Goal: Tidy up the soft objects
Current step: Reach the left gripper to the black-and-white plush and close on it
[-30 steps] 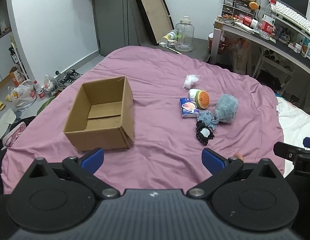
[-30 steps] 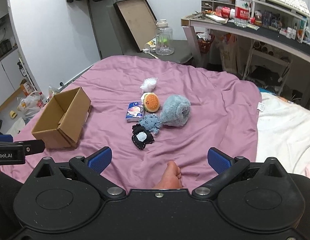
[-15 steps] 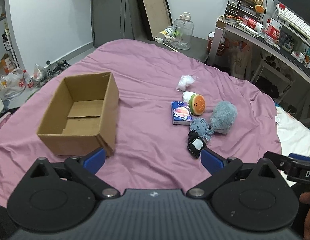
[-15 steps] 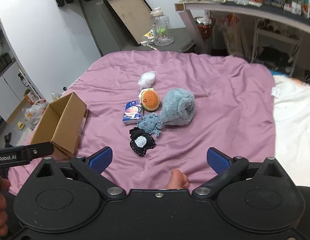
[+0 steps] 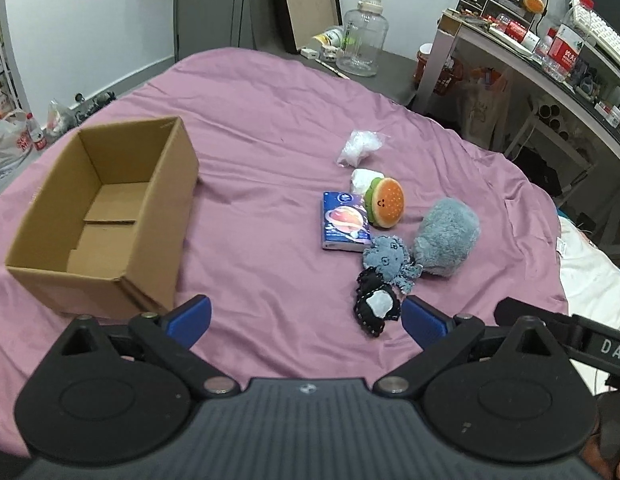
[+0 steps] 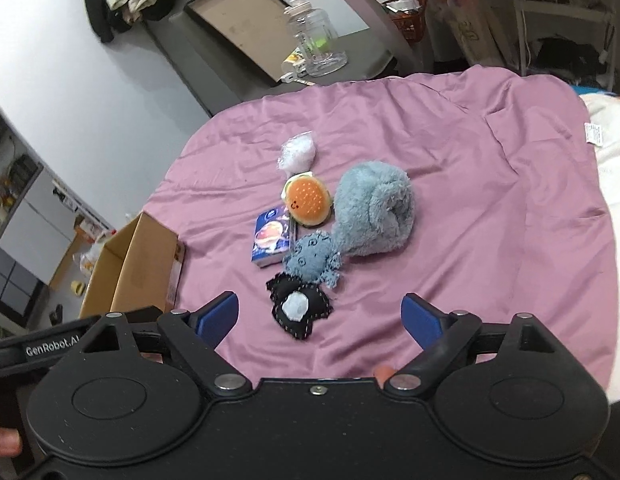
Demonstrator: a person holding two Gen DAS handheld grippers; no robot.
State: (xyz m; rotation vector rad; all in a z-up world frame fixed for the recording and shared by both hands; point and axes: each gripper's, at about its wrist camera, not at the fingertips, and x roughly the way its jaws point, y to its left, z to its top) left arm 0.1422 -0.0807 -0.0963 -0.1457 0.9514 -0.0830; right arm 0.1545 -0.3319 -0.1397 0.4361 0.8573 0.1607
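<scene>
While both my grippers hang over the purple bedspread (image 5: 270, 128), nothing sits between the fingers of either one. My left gripper (image 5: 306, 318) has its blue pads spread wide, with only bare cloth in the gap. Ahead of it and to its left stands the cardboard box (image 5: 106, 208), open at the top and empty. Just beyond its right fingertip lies the black patch toy (image 5: 376, 306), and past that the small blue octopus (image 5: 390, 258), touching the grey plush (image 5: 446, 236). Farther ahead lie the tissue pack (image 5: 344, 222), the burger plush (image 5: 386, 200) and a clear crumpled bag (image 5: 360, 146).

My right gripper (image 6: 320, 318) has its jaws apart and closing, gripping nothing. The black patch toy (image 6: 300, 308) lies straight ahead, in line with the gap, just beyond the fingertips and untouched. Behind it the octopus (image 6: 314, 258) and the grey plush (image 6: 374, 216) touch, with the burger plush (image 6: 308, 200) and tissue pack (image 6: 272, 240) to the left of them. The box (image 6: 138, 264) sits off to this gripper's left.
</scene>
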